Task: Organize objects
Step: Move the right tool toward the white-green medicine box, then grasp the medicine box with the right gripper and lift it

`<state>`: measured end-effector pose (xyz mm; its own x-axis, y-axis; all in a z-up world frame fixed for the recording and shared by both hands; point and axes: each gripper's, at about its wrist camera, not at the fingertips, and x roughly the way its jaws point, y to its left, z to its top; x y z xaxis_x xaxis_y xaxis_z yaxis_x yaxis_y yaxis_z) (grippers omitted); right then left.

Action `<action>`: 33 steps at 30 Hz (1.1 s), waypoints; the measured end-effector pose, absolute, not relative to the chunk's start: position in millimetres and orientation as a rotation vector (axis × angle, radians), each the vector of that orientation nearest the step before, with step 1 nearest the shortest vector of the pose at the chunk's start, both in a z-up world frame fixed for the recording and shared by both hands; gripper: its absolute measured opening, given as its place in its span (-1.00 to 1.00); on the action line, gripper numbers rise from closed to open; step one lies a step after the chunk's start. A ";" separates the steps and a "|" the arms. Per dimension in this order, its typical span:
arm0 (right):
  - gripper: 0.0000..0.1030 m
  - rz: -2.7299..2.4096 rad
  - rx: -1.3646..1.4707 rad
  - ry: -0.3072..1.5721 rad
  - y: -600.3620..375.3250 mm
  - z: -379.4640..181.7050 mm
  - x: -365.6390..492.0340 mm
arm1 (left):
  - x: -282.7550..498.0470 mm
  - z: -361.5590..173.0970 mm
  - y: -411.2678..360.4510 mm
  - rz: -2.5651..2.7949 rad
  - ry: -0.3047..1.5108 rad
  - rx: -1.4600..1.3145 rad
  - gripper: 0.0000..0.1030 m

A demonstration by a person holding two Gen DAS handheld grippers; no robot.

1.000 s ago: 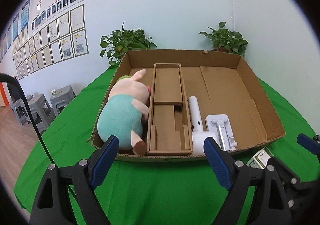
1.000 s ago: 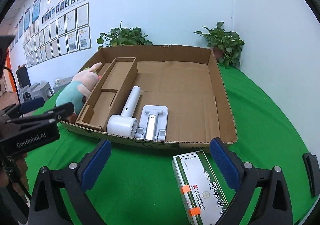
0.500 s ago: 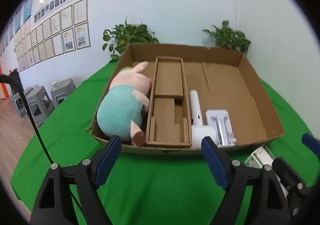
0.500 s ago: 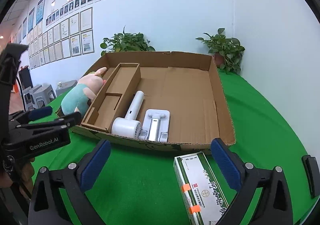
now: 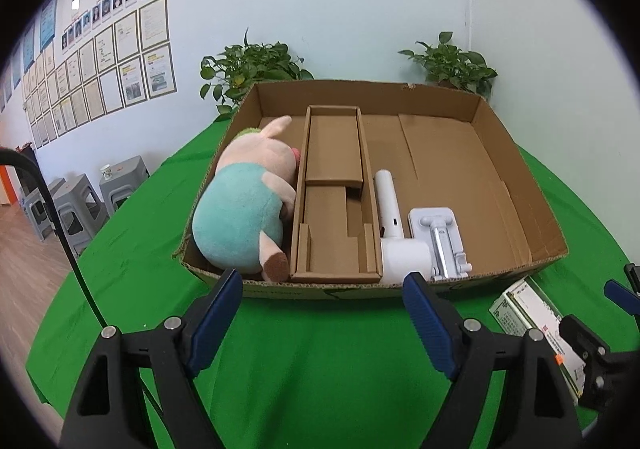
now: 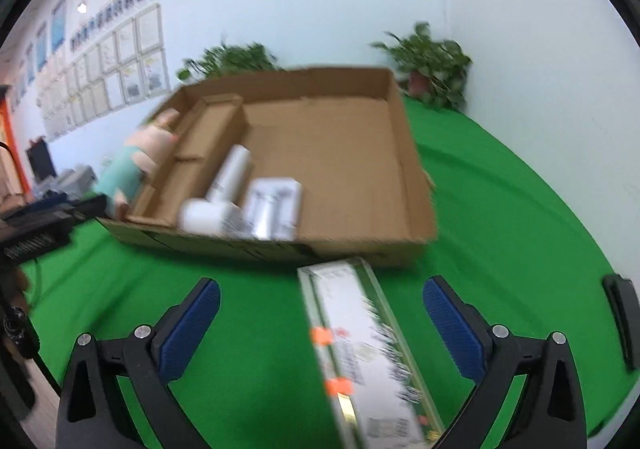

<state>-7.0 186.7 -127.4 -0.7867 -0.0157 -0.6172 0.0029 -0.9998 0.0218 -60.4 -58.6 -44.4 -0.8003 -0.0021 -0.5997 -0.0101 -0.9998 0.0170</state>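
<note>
A shallow cardboard box [image 5: 516,185] sits on the green cloth. In it, from left to right, lie a plush pig [image 5: 244,209], a cardboard insert [image 5: 334,209], a white handheld dryer [image 5: 396,233] and a white stand [image 5: 440,233]. My left gripper [image 5: 322,281] hovers open before the box's front wall, with nothing between its fingers. A long green-and-white carton [image 6: 360,345] lies on the cloth in front of the box. My right gripper [image 6: 320,285] is open around it, with a gap on each side. The right wrist view is blurred by motion.
Two potted plants [image 5: 448,61] stand behind the box against the white wall. Grey stools [image 5: 76,201] are on the floor to the left of the table. The carton [image 5: 532,317] also shows at the left wrist view's right edge. A dark object [image 6: 620,313] lies at the cloth's right edge.
My right gripper has moved forward and down over the carton, which now reaches up between its fingers, and its jaws have widened a little. The left gripper has stayed put.
</note>
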 end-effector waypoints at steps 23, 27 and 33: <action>0.99 -2.672 1.221 0.077 151.8 -162.1 30.3 | -49.2 -77.2 -50.9 2.650 -0.128 -1.108 0.59; 0.99 -2.638 1.243 0.097 142.7 -171.0 29.5 | -58.7 -93.1 -43.7 2.452 -0.241 -1.207 0.59; 0.99 -2.682 1.299 0.074 157.9 -180.9 28.2 | -74.2 -120.7 -12.1 2.206 -0.377 -1.299 0.59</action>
<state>28.2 157.9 -180.9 -0.6097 -0.1224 -0.7831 0.1652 -0.9859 0.0254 -74.2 -12.1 -120.7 -0.3842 0.5839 -0.7152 -0.3130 -0.8111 -0.4941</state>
